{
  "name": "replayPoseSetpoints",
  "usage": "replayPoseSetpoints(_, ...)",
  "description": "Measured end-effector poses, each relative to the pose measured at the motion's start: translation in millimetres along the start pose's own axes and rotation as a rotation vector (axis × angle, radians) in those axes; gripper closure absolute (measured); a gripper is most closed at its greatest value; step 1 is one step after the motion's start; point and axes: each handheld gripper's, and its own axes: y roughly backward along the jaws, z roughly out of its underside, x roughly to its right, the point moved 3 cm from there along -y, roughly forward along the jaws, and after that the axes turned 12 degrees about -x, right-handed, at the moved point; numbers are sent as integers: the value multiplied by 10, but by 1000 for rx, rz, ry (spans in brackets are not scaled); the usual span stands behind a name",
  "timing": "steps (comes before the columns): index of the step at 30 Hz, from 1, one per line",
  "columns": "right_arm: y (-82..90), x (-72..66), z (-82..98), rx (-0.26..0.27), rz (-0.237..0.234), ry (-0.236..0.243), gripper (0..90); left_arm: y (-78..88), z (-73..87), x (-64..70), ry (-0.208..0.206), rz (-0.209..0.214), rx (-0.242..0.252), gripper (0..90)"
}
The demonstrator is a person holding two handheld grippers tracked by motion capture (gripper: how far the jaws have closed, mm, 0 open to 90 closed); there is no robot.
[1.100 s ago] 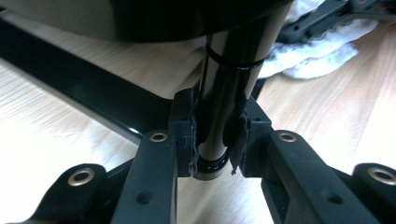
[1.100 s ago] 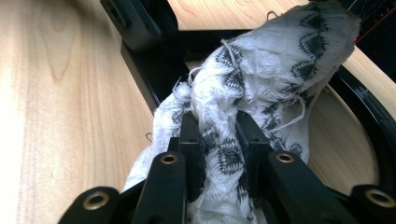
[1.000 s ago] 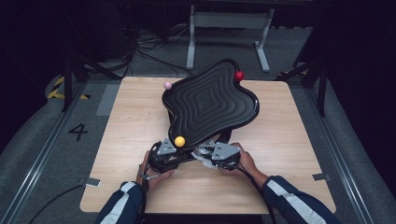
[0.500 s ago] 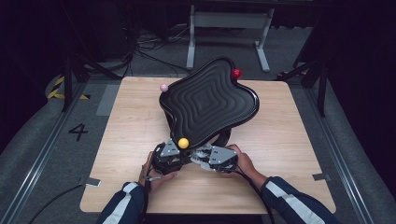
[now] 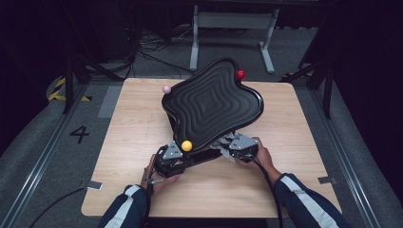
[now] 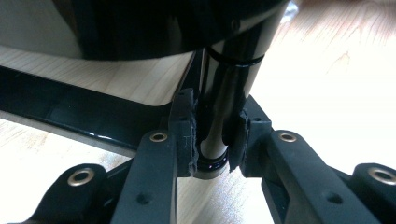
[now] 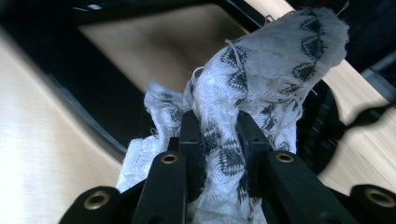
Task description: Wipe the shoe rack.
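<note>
While the pale wooden counter (image 5: 142, 123) carries everything, its largest load is a wavy black tray (image 5: 211, 102) with ridged concentric rings, tilted up on a black stand (image 6: 84, 121) whose flat glossy foot lies on the wood. It sits toward the far middle of the counter, its near edge just above both hands. Three small balls top its posts: a red ball (image 5: 241, 74) at the far right rim, a pink ball (image 5: 166, 89) at the far left rim, and a yellow ball (image 5: 187, 146) at the near edge.

Next in size, the left hand-held gripper (image 5: 171, 159) sits at the near left of the tray, just beside the yellow ball. Its jaws are clenched on a shiny black post (image 6: 219, 107) of the stand, pads pressing both sides.

Beneath the tray's near right edge, the right hand-held gripper (image 5: 237, 147) is clamped on a white cloth (image 7: 261, 84) with a dark woven pattern, bunched and frayed, sticking up past the jaws.
</note>
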Motion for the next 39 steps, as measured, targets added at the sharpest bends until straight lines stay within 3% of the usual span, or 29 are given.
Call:
replayPoseSetpoints(7, -11, 207, 121, -23, 51, -81, 764, 0, 0, -1, 0, 1, 1, 726)
replayPoseSetpoints(15, -5, 269, 147, -38, 68, -115, 762, -1, 1, 0, 5, 5, 1, 726)
replayPoseSetpoints(18, -8, 263, 146, -41, 69, -105, 763, -1, 1, 0, 6, 5, 2, 726)
replayPoseSetpoints(21, 1, 229, 133, -35, 45, -111, 763, 3, 1, -5, 1, 3, -2, 726)
replayPoseSetpoints(26, 12, 120, 71, -25, 9, -70, 763, 0, 0, -5, 2, 3, 1, 724)
replayPoseSetpoints(39, 23, -182, -99, 16, -79, -18, 763, -2, 0, -6, 2, 7, 2, 724)
